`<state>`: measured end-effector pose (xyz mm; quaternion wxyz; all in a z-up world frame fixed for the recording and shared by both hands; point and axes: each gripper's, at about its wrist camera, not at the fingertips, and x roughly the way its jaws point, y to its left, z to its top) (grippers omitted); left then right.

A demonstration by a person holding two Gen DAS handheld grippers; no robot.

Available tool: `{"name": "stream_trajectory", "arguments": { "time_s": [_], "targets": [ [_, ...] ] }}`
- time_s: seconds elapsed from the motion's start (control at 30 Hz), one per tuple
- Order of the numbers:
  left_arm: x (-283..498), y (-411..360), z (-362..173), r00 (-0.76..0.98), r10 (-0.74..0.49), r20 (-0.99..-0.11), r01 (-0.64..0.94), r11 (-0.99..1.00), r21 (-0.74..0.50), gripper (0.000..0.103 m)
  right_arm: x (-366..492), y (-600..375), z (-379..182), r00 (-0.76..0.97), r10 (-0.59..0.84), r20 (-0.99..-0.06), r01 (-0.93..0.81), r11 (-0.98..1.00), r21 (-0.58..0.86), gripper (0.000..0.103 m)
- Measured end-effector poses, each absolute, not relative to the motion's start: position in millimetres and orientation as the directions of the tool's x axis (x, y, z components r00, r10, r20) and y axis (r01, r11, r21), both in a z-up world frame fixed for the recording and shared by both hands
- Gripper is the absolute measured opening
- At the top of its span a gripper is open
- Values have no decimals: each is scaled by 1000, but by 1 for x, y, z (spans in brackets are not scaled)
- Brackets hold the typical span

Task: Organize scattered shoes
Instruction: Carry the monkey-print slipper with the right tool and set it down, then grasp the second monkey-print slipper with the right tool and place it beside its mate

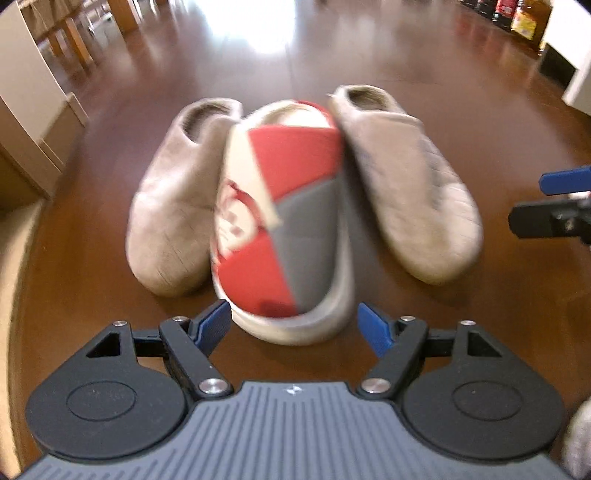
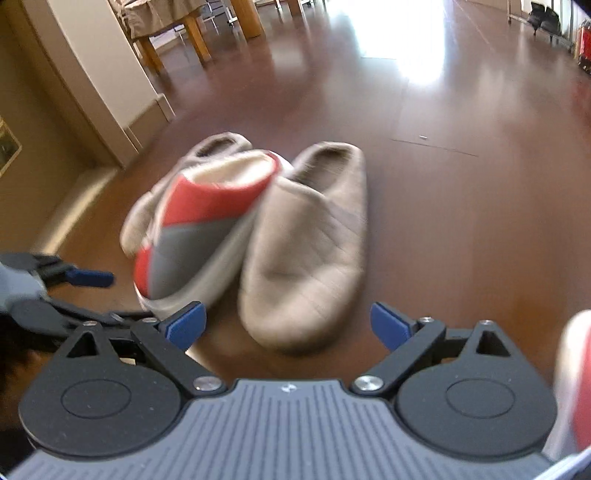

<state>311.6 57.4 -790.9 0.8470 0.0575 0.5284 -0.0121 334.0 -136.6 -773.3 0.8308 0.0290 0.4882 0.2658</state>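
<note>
A red-and-grey slipper (image 1: 284, 221) lies tilted on the floor (image 1: 110, 288), wedged between and leaning on two beige slippers (image 1: 173, 206) (image 1: 410, 184), so the odd one evidently needs lifting out before the beige pair can sit together. The left claw (image 1: 295, 325) hangs just before its toe, fingers apart and empty, lined up as if for that grasp. The right claw (image 2: 288, 325) stands wide and empty near the right-hand beige slipper.

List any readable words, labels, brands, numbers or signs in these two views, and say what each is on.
No text can be read.
Red and grey slipper: a round red and white emblem on its side, too blurred to read.
Left gripper body: a small white mark, a logo with no letters.
Bottles at the far edge: colourful labels, too small and blurred.
</note>
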Motion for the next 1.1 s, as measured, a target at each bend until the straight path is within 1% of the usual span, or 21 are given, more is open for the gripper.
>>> {"name": "stream_trajectory", "arguments": {
  "time_s": [0.13,0.3,0.37,0.4,0.43,0.5,0.6,0.67,0.8,0.83,0.87,0.9,0.93,0.97,1.0,1.03,1.1],
  "targets": [
    [331,60,-798,445,26,-895,87,994,72,81,349,-124,-770,383,495,-780,-371,856,360,95],
    [328,60,-803,455,3,-890,118,991,64,81,362,-121,-763,381,543,-749,-340,835,433,95],
    [325,60,-805,450,-2,-893,131,989,64,80,372,-105,-760,389,567,-726,-364,818,444,93],
    [324,61,-807,448,-6,-894,133,989,61,80,376,-96,-760,393,577,-716,-380,811,445,90],
    [323,61,-808,448,-10,-894,133,990,56,80,381,-87,-761,388,584,-713,-402,803,439,80],
    [322,61,-810,447,-18,-894,133,990,47,80,395,-64,-763,358,606,-710,-484,771,414,72],
    [319,63,-813,443,-29,-896,132,991,33,78,413,-28,-771,299,608,-735,-592,723,357,72],
    [318,64,-819,435,-41,-900,130,991,17,76,422,-8,-779,267,601,-753,-627,702,338,72],
    [316,64,-823,460,-50,-887,137,990,15,76,442,31,-804,180,561,-808,-642,689,335,70],
    [317,64,-824,465,-51,-884,138,990,15,76,445,38,-811,165,546,-821,-637,695,334,67],
    [317,64,-824,465,-52,-884,139,990,15,75,446,41,-816,148,556,-818,-638,685,350,60],
    [316,64,-825,463,-52,-885,140,990,15,75,447,44,-819,131,570,-811,-642,672,368,37],
    [316,65,-826,461,-53,-886,141,990,14,74,446,45,-819,116,592,-798,-651,652,389,31],
    [316,65,-826,460,-53,-886,141,990,14,73,445,46,-819,100,613,-784,-658,632,410,28],
    [314,66,-825,456,-60,-888,141,990,5,72,444,47,-818,90,628,-773,-665,616,423,23],
    [311,66,-823,451,-73,-890,142,990,-9,72,440,46,-815,90,638,-765,-678,602,422,20],
    [303,61,-812,468,-86,-880,167,986,-7,72,422,38,-799,99,675,-731,-725,552,411,18]
  ]
}}
